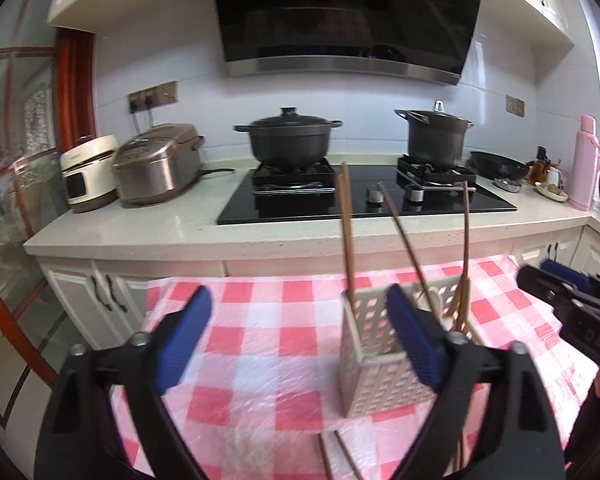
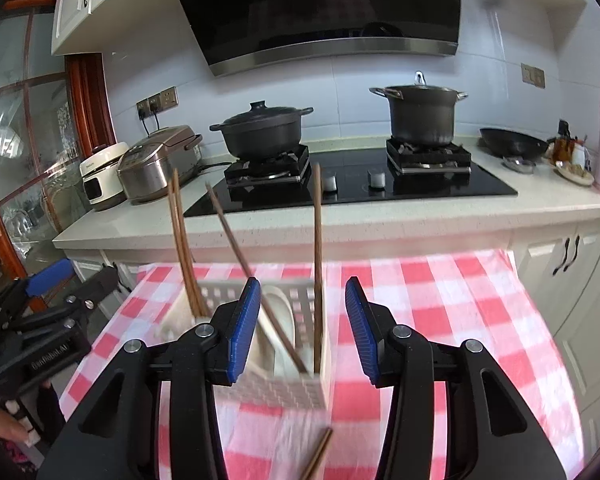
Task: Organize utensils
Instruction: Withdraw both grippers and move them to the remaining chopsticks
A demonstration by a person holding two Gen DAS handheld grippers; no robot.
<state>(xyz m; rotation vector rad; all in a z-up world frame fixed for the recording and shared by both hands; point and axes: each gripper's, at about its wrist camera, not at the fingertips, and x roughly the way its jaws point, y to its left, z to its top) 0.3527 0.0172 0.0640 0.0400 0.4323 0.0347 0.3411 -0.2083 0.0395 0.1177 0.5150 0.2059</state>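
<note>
On the checked tablecloth, left wrist view: the left gripper hangs with its jaws wide apart and nothing between them. A white perforated utensil holder stands just right of centre, partly behind the right-hand blue pad. Several wooden chopsticks stand in it, leaning apart at different angles. More chopsticks, the loose chopsticks, lie on the cloth at the bottom edge, below the holder. The right gripper enters from the right edge; its jaw state cannot be told from this view. Behind, a countertop carries a hob with a black pot.

Right wrist view: the right gripper holds its jaws apart, empty. The utensil holder sits behind the left-hand pad, with chopsticks and white spoons inside. Loose chopsticks show at the bottom, between the fingers' bases. The left gripper appears at the left edge, with a hand on its grip.

Judged risk: the holder looks light and tall, so a pad nudging it, or catching a leaning chopstick, could tip it. Thin loose chopsticks lying flat may slip from the pads when pinched.
</note>
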